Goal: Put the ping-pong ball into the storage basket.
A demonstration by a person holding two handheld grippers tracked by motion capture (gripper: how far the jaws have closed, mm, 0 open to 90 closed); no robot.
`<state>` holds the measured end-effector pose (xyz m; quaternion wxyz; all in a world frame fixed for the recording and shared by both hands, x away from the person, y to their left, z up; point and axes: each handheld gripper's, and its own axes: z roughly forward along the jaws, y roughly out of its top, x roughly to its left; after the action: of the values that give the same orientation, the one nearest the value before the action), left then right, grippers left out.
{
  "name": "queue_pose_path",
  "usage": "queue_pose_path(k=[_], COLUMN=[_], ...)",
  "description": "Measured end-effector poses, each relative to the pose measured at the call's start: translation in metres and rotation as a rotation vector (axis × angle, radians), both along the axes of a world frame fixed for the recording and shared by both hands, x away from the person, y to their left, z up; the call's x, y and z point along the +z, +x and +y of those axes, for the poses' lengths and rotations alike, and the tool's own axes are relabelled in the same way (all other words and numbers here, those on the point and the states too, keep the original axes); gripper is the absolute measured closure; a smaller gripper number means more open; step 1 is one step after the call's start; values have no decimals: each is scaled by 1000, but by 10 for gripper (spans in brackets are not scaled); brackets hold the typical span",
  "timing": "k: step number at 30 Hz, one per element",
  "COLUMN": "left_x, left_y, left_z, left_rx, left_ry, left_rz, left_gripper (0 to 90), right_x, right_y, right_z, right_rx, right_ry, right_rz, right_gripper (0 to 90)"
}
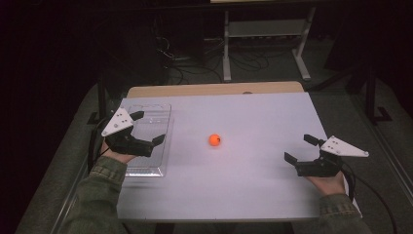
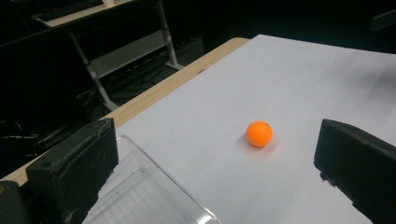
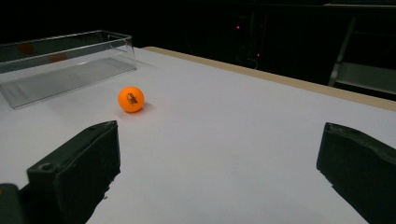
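Two grippers were held low over the white table (image 1: 253, 190), each with its jaws spread wide and nothing between them. The left gripper (image 1: 148, 127) was poised above the near part of a clear plastic tray (image 1: 163, 109) at the table's left side, and the right gripper (image 1: 300, 147) was held over bare tabletop near the right edge. The orange ball (image 1: 215, 140) lay alone on the table between them, well apart from both, just right of the tray. In the left gripper view the ball (image 2: 259, 134) was seen between the black jaws but farther off, and the tray's curved rim (image 2: 154, 168) was cut off at the bottom. In the right gripper view the ball (image 3: 130, 99) carried a small dark mark too small to be read, with the tray (image 3: 65, 60) beyond it. Both hands were largely hidden under the grippers; green sleeves (image 1: 104, 170) were seen entering from the near edge. Cables and a white stand on the dark floor beyond were hard to make out.
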<state>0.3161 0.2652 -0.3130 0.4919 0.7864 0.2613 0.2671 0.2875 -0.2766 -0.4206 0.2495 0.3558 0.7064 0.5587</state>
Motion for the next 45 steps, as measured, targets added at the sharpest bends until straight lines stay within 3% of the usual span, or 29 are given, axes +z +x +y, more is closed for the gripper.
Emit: queue_pose_path(k=[33, 45], left_x=[17, 15], left_y=[34, 42], left_z=[-25, -38], left_rx=[-76, -106], left_ry=[97, 132], left_rz=[58, 84], left_gripper=[0, 0], right_x=[-1, -1], right_y=[0, -1], right_z=[1, 1], right_rx=[3, 6], right_ry=[0, -7], right_rz=[12, 11], right_gripper=[0, 0])
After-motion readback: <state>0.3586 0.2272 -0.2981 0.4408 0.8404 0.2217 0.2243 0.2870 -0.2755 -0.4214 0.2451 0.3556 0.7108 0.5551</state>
